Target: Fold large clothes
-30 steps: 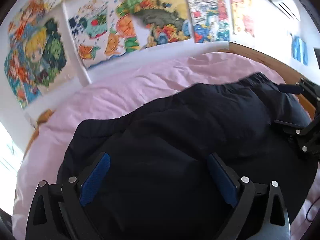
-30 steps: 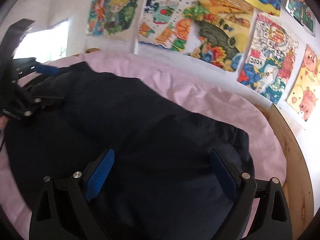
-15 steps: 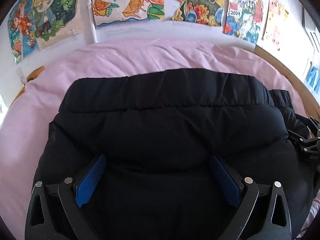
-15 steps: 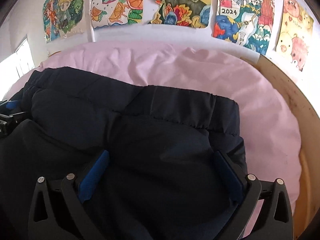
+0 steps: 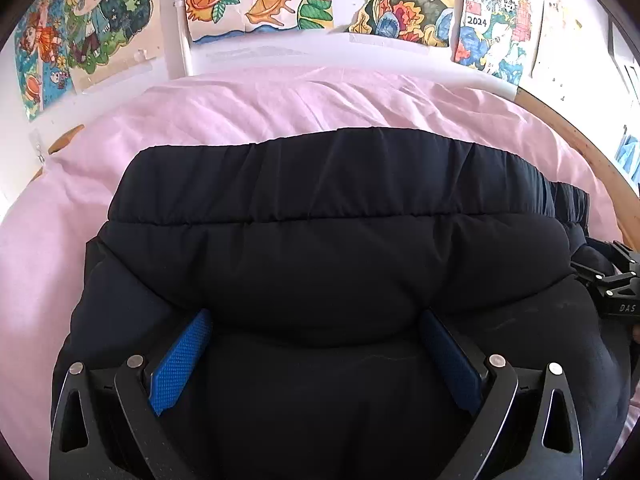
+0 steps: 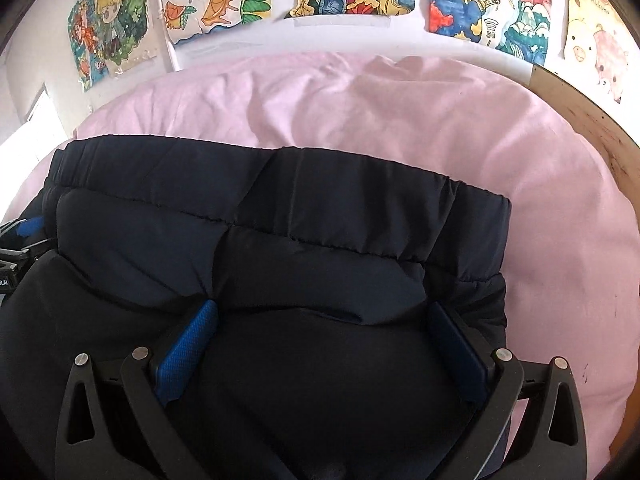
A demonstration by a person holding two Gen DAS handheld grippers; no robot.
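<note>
Both grippers, left gripper (image 5: pixel 316 344) and right gripper (image 6: pixel 324 340), stood spread over the folded dark padded jacket (image 5: pixel 328 240); next, pinch the near edge.

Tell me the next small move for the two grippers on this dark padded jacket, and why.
Probably lift both clear and back off. The dark padded jacket already lies doubled over on the pink bedcover, its elastic hem on top and fairly even. The left gripper and right gripper both stand wide open, pads not pressing the fabric bulging between them, so nothing seems left to hold.
</note>
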